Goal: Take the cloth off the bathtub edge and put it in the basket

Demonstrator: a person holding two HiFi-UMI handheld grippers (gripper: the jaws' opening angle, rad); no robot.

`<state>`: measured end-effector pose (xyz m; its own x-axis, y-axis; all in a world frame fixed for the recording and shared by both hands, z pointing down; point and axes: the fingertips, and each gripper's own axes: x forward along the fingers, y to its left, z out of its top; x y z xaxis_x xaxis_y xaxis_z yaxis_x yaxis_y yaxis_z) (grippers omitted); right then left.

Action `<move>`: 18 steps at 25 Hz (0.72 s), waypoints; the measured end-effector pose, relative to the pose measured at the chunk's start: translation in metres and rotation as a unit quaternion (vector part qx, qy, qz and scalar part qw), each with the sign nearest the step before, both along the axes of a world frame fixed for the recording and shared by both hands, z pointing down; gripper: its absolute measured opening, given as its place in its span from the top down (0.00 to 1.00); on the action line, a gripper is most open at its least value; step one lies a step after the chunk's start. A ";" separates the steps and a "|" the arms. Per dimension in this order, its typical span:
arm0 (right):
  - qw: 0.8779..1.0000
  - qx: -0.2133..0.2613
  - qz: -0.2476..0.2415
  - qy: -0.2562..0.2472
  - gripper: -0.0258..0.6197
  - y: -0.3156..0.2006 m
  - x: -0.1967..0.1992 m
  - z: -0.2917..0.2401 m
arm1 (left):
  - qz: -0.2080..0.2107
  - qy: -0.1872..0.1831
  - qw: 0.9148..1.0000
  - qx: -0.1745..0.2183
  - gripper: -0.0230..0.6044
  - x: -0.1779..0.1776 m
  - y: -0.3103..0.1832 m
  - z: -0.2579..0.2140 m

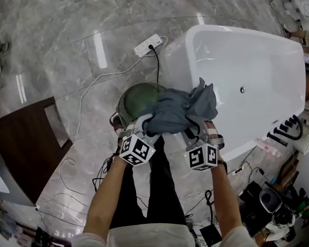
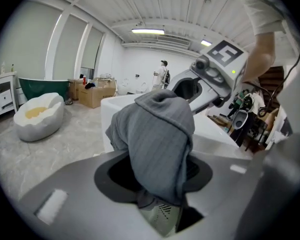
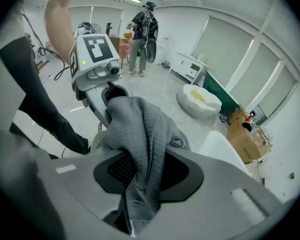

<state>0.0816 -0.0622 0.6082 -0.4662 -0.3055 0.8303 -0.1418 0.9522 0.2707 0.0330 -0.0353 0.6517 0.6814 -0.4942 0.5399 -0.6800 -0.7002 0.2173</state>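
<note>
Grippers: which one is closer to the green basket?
The left gripper, shut on the grey cloth at the rim of the green basket; the right gripper grips the cloth's other end, nearer the white bathtub.

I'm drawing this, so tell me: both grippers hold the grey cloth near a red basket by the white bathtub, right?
No, the basket is dark green, not red; the head view shows it. The left gripper and right gripper do both hold the grey cloth near it, by the white bathtub.
</note>
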 end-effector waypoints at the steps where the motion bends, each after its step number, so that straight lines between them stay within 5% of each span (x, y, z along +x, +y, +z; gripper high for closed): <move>1: 1.000 -0.007 0.013 -0.017 0.79 0.003 -0.010 -0.001 | -0.005 -0.001 1.000 -0.003 0.59 -0.009 0.003 0.002; 8: 0.988 -0.069 0.088 -0.104 0.83 0.023 -0.073 0.006 | -0.046 0.007 0.999 -0.024 0.67 -0.063 0.021 0.008; 18: 0.951 -0.159 0.179 -0.197 0.84 0.039 -0.110 0.017 | -0.084 0.007 0.996 -0.037 0.69 -0.104 0.037 0.010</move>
<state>-0.0287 -0.0235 0.6255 -0.6733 -0.2659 0.6899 -0.5028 0.8488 -0.1636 -0.0707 0.0013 0.6621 0.5996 -0.5607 0.5710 -0.7832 -0.5580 0.2744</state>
